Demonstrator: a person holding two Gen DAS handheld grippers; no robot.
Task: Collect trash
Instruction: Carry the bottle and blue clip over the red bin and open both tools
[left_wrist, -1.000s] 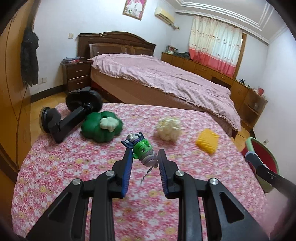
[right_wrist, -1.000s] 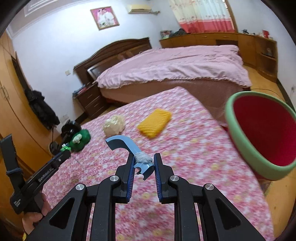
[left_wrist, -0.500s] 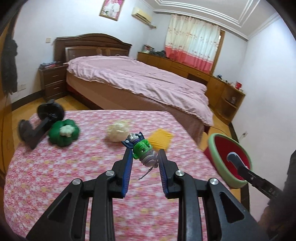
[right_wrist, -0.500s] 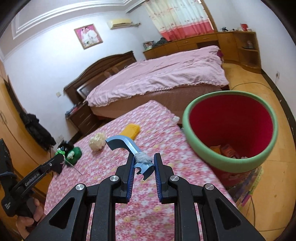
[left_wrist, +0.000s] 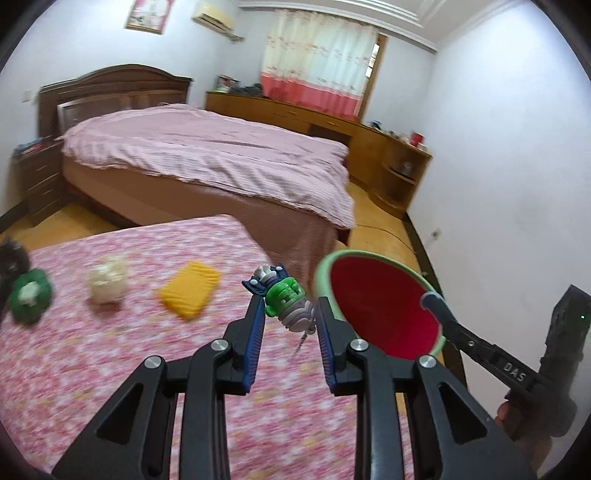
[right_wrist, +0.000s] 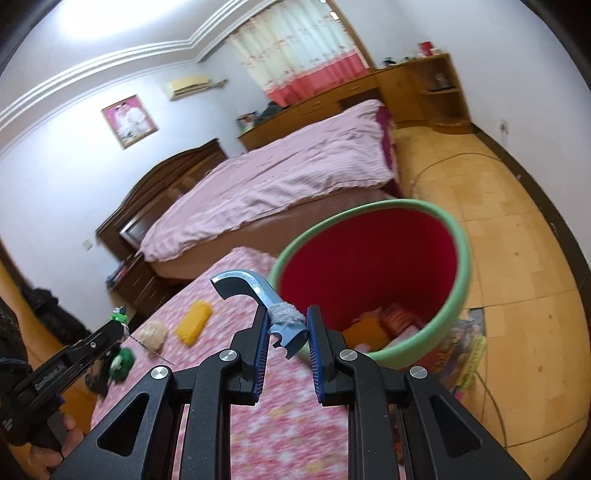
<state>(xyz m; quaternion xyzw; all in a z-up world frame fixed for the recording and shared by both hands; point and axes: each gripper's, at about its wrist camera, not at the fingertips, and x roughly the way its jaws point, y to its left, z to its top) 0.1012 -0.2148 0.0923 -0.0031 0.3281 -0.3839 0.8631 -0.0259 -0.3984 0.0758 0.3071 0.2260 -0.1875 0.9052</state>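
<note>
My left gripper (left_wrist: 290, 319) is shut on a small green and grey toy figure (left_wrist: 286, 299) with a dangling chain, held above the floral table near its right edge. My right gripper (right_wrist: 284, 328) is shut on a curved blue hook (right_wrist: 255, 291) with grey fluff on it, held at the near rim of the bin. The red bin with a green rim (right_wrist: 373, 273) stands on the floor beside the table and holds some orange wrappers; it also shows in the left wrist view (left_wrist: 380, 310). The right gripper's tip (left_wrist: 436, 306) reaches over the bin.
On the pink floral table (left_wrist: 110, 354) lie a yellow sponge (left_wrist: 190, 293), a cream lump (left_wrist: 107, 280) and a green plush (left_wrist: 29, 295). A large bed (left_wrist: 207, 158) stands behind. Wooden cabinets (left_wrist: 391, 162) line the far wall. Cables cross the floor (right_wrist: 498, 258).
Both grippers have swung right towards the bin while holding their objects. The bin now looms large in both views, and the table items have slid left.
</note>
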